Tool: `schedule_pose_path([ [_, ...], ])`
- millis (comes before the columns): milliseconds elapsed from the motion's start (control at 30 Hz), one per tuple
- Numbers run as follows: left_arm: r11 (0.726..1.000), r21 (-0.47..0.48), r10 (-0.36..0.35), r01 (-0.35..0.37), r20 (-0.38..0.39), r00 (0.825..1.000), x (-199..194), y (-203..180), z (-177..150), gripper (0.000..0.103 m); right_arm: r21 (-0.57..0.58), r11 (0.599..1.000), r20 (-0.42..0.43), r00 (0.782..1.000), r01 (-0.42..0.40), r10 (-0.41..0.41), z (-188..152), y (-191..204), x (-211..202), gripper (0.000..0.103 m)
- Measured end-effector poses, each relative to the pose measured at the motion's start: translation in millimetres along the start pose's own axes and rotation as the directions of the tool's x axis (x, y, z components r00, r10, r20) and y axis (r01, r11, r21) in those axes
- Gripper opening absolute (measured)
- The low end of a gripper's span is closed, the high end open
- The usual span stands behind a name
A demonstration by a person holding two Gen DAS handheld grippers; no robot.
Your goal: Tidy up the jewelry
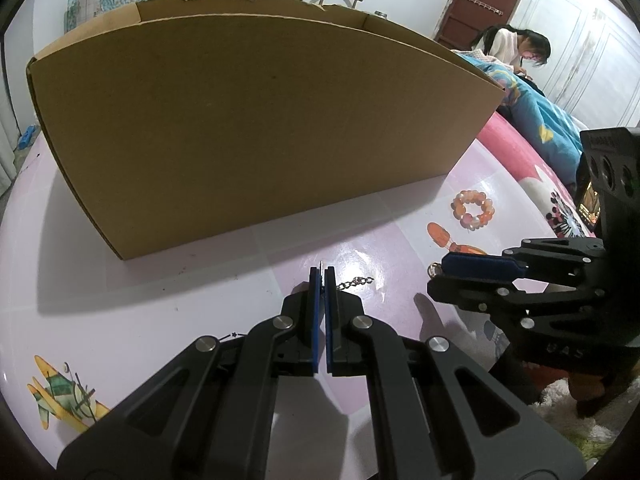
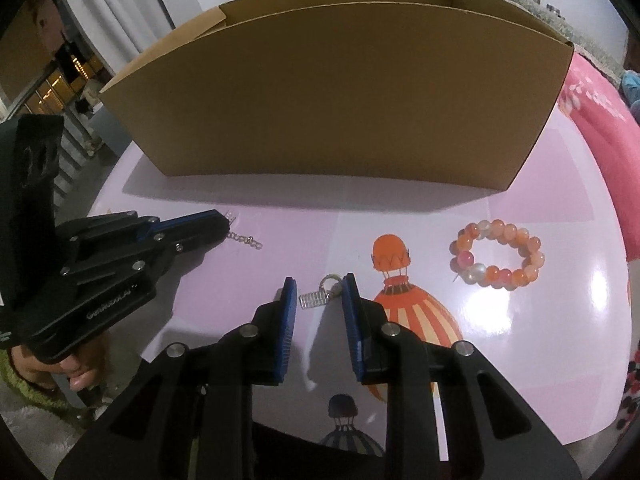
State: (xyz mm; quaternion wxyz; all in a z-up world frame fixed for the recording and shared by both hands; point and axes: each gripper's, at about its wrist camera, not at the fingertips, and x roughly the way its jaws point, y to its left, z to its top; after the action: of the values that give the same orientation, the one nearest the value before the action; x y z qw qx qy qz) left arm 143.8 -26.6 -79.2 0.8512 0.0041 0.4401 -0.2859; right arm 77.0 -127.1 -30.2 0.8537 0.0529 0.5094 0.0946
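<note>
My left gripper [image 1: 322,274] is shut on one end of a thin silver chain [image 1: 356,282], whose free links trail to the right on the pink table. From the right wrist view the left gripper [image 2: 226,222] comes in from the left with the chain [image 2: 246,240] hanging out of its tip. My right gripper [image 2: 318,290] has a small silver coil piece with a ring [image 2: 316,299] spanning the narrow gap between its blue pads. Seen from the left, the ring [image 1: 433,268] pokes out of the right gripper's tip [image 1: 436,276]. An orange and pink beaded bracelet [image 2: 498,254] lies loose to the right.
A tall open cardboard box [image 2: 340,100] stands across the table just behind both grippers. The table [image 2: 520,340] is glossy pink with balloon and plane drawings. A bed with pink and blue covers [image 1: 532,120] and a seated person [image 1: 516,48] are at the far right.
</note>
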Motion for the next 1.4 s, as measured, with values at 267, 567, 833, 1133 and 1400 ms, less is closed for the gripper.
schedule_pose_path([
  [267, 1.0, 0.0, 0.0, 0.0, 0.0, 1.0, 0, 0, 0, 0.002, -0.018, 0.998, 0.011, 0.998, 0.056, -0.056, 6, 13, 6, 0.013],
  [567, 1.0, 0.002, 0.002, -0.002, 0.001, 1.0, 0, 0, 0, 0.002, 0.01, 1.0, 0.021, 0.999, 0.025, -0.025, 4, 11, 8, 0.01],
  [833, 1.0, 0.009, -0.002, 0.002, 0.007, 1.0, -1, 1, 0, 0.002, 0.04, 0.999, 0.065, 0.998, 0.009, -0.012, 2, -18, -15, 0.009],
  [1133, 1.0, 0.013, -0.009, 0.008, 0.048, 0.999, -20, 2, 3, 0.001, 0.055, 0.998, 0.137, 0.99, 0.013, -0.02, -5, -29, -42, 0.009],
  [1400, 0.999, 0.04, -0.027, 0.022, 0.124, 0.992, -65, -7, 12, 0.001, 0.018, 1.0, 0.22, 0.975, 0.007, -0.011, 1, -27, -70, 0.009],
])
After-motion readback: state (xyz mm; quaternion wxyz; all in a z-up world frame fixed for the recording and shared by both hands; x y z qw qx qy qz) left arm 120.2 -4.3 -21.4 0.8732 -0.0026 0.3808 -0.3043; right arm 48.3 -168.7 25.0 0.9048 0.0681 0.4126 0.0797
